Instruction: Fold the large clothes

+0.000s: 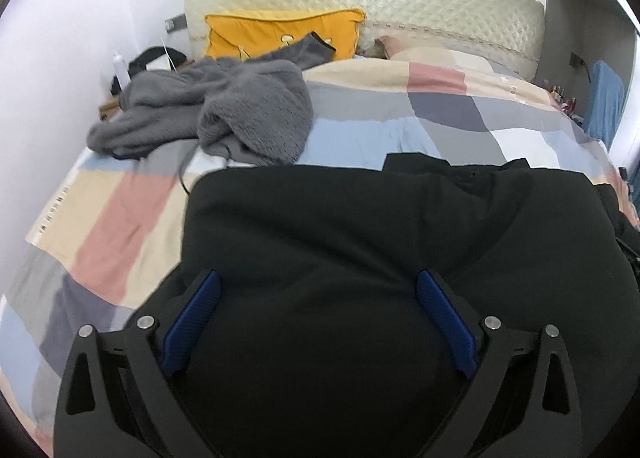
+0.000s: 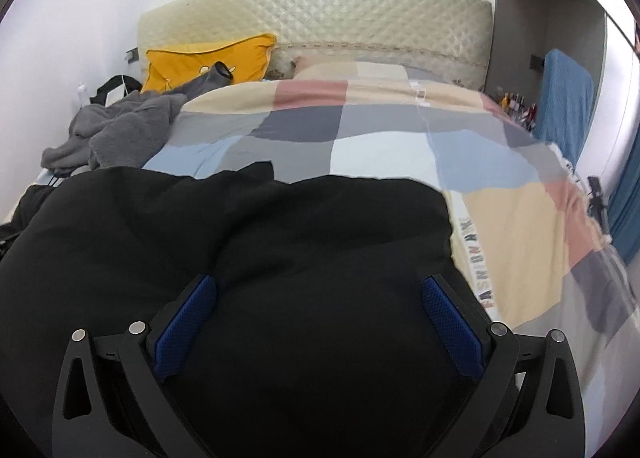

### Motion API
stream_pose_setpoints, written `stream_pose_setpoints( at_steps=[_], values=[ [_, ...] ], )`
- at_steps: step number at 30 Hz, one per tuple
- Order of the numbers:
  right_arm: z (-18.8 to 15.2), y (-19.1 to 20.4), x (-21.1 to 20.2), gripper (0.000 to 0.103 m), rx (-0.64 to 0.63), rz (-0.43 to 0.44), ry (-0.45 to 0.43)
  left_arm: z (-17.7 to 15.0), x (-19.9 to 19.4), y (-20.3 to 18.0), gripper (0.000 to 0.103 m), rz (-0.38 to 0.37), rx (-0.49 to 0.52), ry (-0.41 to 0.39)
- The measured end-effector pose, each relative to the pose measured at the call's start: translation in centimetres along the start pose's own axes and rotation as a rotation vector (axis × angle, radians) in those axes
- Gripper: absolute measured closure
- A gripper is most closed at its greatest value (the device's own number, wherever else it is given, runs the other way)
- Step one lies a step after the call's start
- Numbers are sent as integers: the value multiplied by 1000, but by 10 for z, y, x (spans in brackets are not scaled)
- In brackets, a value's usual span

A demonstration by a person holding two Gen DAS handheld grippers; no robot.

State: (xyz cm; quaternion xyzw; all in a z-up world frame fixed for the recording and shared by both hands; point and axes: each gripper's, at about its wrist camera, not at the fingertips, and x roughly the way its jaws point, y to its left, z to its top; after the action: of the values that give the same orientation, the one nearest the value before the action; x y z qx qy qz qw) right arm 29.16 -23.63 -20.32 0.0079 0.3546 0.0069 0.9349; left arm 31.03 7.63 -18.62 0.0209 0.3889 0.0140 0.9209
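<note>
Black jacket [image 1: 360, 242] lies partly folded below us; both our left gripper [image 1: 318, 322] and right gripper [image 2: 320, 326] are spread, empty; grey fleece [image 1: 216, 114] at ten o'clock waits.

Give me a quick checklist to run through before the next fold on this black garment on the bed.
1. Left gripper open: ok.
2. Right gripper open: ok.
3. Black garment clear of both grippers' pads: ok, none pinched.
4. Black garment lying on the checked bedcover: ok.
5. Grey fleece garment apart from the black one: ok, a gap shows.
6. Black garment smooth and square: cannot tell; too dark.
</note>
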Motion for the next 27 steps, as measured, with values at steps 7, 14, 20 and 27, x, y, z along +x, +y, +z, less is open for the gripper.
stream_pose_setpoints(
  at_steps=[7, 14, 20, 27],
  values=[
    [-11, 6, 0, 1, 7, -38, -22, -3, -5, -4, 0, 8, -8, -33],
    [0, 6, -19, 1, 43, -53, 10, 0, -24, -12, 0, -13, 23, -66],
    [30, 9, -71, 0, 61, -36, -87, 15, -65, -32, 0, -53, 58, -137],
    [59, 6, -146, 0, 98, -13, -243, 36, -145, -47, 0, -133, 4, -225]
  ],
)
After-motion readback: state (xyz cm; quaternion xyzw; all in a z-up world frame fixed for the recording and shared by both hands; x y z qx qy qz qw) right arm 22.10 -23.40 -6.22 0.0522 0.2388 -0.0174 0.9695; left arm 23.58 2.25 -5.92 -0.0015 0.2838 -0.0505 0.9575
